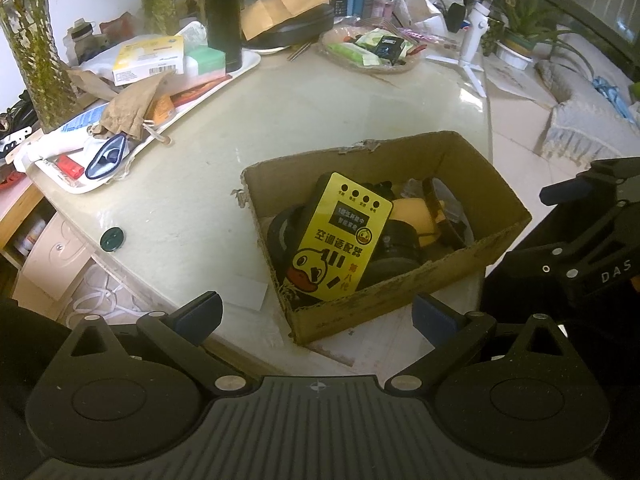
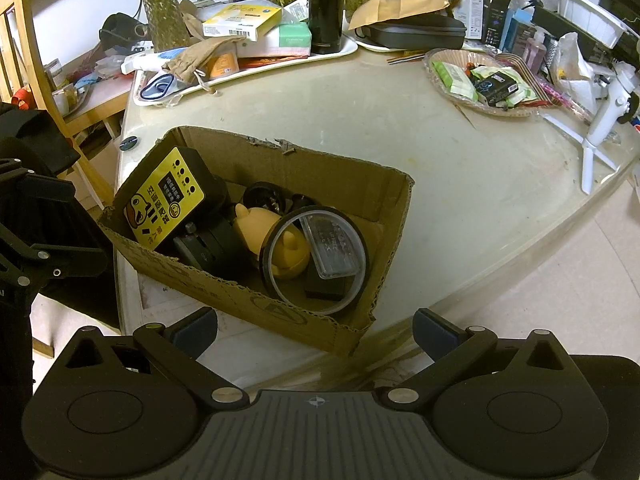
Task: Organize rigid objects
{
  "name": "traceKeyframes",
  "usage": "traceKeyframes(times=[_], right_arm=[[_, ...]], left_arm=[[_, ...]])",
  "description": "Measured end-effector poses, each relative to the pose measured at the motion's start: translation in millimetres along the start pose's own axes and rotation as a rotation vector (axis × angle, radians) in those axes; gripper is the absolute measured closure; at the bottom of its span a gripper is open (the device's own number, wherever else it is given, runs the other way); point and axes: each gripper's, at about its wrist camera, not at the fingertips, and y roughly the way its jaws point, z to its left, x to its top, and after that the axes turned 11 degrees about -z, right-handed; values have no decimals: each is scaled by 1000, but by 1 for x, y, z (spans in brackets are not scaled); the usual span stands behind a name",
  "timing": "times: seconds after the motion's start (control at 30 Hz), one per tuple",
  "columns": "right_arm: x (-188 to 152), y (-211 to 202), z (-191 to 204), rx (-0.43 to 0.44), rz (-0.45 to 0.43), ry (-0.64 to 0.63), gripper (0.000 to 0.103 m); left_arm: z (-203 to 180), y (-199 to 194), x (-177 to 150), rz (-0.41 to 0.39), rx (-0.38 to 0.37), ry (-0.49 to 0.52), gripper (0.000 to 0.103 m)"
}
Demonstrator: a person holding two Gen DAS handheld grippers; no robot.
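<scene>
A cardboard box (image 1: 400,300) (image 2: 224,288) sits at the near edge of the pale table (image 1: 320,104) (image 2: 460,184). Inside it are a black device with a yellow duck label (image 1: 340,240) (image 2: 168,196), a yellow duck toy (image 2: 256,228), a black tape ring (image 2: 316,260), a clear plastic case (image 2: 332,248) and other dark parts. My left gripper (image 1: 316,316) is open and empty, just in front of the box. My right gripper (image 2: 316,332) is open and empty, also in front of the box. The right gripper's body shows at the right edge of the left wrist view (image 1: 580,248).
A small dark round cap (image 1: 112,238) (image 2: 129,143) lies on the table left of the box. A white tray (image 1: 76,186) (image 2: 280,66) of clutter, a black flask (image 1: 222,16) (image 2: 326,4), a basket of packets (image 1: 368,48) (image 2: 480,80) and a white tripod (image 1: 476,40) (image 2: 600,120) stand at the back.
</scene>
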Motion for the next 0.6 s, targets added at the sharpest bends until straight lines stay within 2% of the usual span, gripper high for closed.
traceKeyframes(times=[0.6], right_arm=[[0,0,0,0,1,0,0]], left_arm=[[0,2,-1,13,8,8,0]])
